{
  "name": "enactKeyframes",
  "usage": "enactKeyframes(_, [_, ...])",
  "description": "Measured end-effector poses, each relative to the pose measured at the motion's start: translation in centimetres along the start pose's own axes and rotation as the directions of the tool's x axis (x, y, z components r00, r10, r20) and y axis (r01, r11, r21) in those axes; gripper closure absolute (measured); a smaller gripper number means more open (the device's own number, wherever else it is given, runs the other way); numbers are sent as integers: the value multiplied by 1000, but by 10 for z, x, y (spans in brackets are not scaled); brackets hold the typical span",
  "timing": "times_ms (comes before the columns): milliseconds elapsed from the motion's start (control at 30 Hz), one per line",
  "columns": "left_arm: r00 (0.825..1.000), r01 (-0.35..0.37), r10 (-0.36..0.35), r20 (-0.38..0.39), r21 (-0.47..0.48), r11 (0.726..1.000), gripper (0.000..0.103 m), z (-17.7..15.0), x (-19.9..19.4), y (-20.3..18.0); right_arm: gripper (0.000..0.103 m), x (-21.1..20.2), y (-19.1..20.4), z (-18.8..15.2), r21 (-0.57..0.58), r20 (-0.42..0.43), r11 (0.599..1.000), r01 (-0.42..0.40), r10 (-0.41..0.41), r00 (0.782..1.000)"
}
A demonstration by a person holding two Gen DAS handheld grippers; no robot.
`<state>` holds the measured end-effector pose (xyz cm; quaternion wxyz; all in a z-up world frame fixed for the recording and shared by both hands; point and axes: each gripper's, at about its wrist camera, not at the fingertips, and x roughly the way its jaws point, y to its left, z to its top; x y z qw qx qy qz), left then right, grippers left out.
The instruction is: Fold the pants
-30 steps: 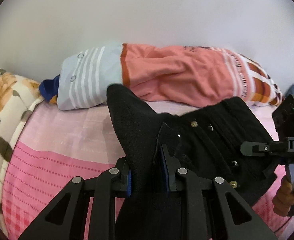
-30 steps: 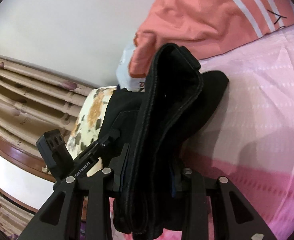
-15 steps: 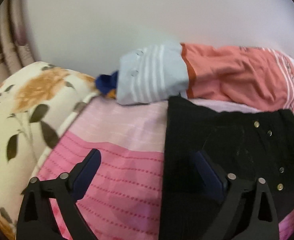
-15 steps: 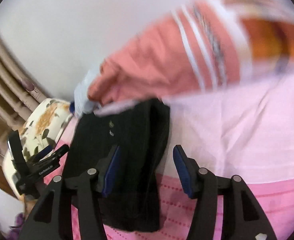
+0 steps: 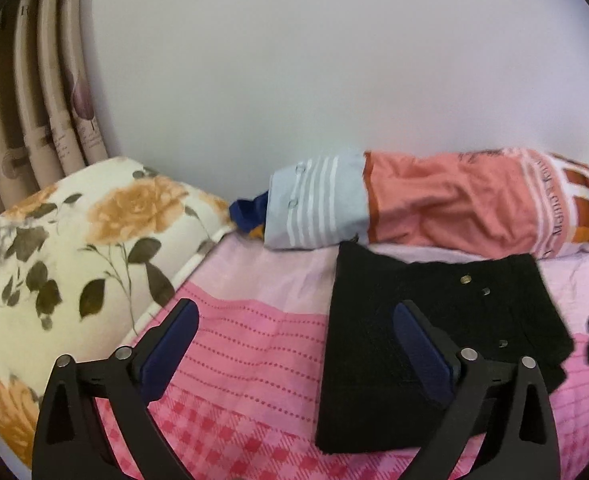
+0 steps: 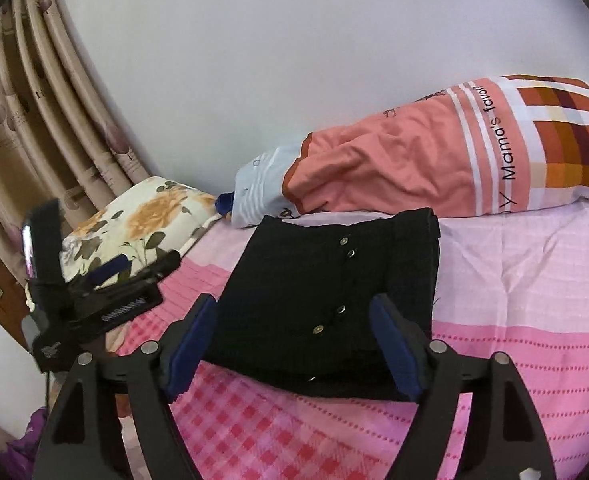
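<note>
Grippers: left gripper (image 5: 294,344), right gripper (image 6: 294,344) agape above folded pants (image 6: 326,280).

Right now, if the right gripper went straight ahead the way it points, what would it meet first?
Most likely the folded black pants: they lie flat on the pink bedsheet straight ahead of the open right gripper. Depth is unclear; passing above them, it would reach the orange pillow behind.

The black pants (image 6: 326,296) lie folded into a flat, roughly rectangular stack at the center of the right wrist frame, a line of small metal buttons (image 6: 341,310) facing up; in the left wrist frame they sit center-right (image 5: 426,344).
</note>
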<state>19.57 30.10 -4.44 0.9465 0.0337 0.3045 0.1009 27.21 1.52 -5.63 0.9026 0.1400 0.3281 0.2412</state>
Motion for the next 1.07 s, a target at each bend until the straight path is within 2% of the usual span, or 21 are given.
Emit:
enactKeyframes(200, [993, 66, -60, 101, -55, 996, 2, 12, -49, 16, 27, -16, 9, -2, 0, 14, 1000, -8, 8, 1000])
enactKeyframes(300, [978, 112, -94, 185, -93, 989, 0, 19, -83, 24, 27, -26, 13, -2, 3, 29, 1000, -13, 13, 999])
enactKeyframes(367, [968, 90, -62, 244, -108, 990, 0, 23, -108, 26, 26, -36, 18, 1, -2, 47, 1000, -18, 18, 999])
enactKeyframes(433, [964, 94, -59, 259, -123, 988, 0, 28, -123, 29, 25, -44, 22, 3, -11, 60, 1000, -21, 21, 998])
enactKeyframes(500, [962, 150, -113, 248, -138, 979, 0, 30, -135, 35, 23, -54, 28, 6, -18, 79, 1000, -24, 26, 997])
enactKeyframes(533, [964, 157, -115, 241, -162, 974, 0, 28, -140, 38, 20, -58, 30, 7, -20, 85, 999, -29, 31, 996])
enactKeyframes(667, [980, 120, -84, 180, -200, 972, 0, 14, -143, 46, 14, -65, 44, 9, -48, 90, 998, -30, 34, 995])
enactKeyframes(800, [988, 140, -122, 97, -208, 968, 0, -5, -130, 53, 14, -58, 58, 1, -64, 56, 997, -32, 35, 998])
enactKeyframes(833, [991, 118, -101, 90, -215, 969, 0, -10, -128, 56, 14, -56, 60, -1, -65, 47, 997, -32, 35, 998])
enactKeyframes(900, [997, 22, -5, 82, -209, 978, 0, -21, -125, 58, 14, -48, 67, -5, -64, 24, 997, -40, 42, 999])
enactKeyframes(933, [998, -6, 21, 67, -211, 977, 0, -25, -121, 61, 14, -41, 72, -7, -66, 5, 997, -45, 45, 999])
enactKeyframes(1033, [999, -38, 45, 18, -261, 965, 0, -35, -108, 82, 13, -18, 97, -9, -114, -43, 992, -62, 57, 997])
enactKeyframes(1067, [999, -39, 44, 12, -277, 960, 0, -38, -104, 90, 9, -9, 106, -9, -132, -59, 988, -74, 66, 996])
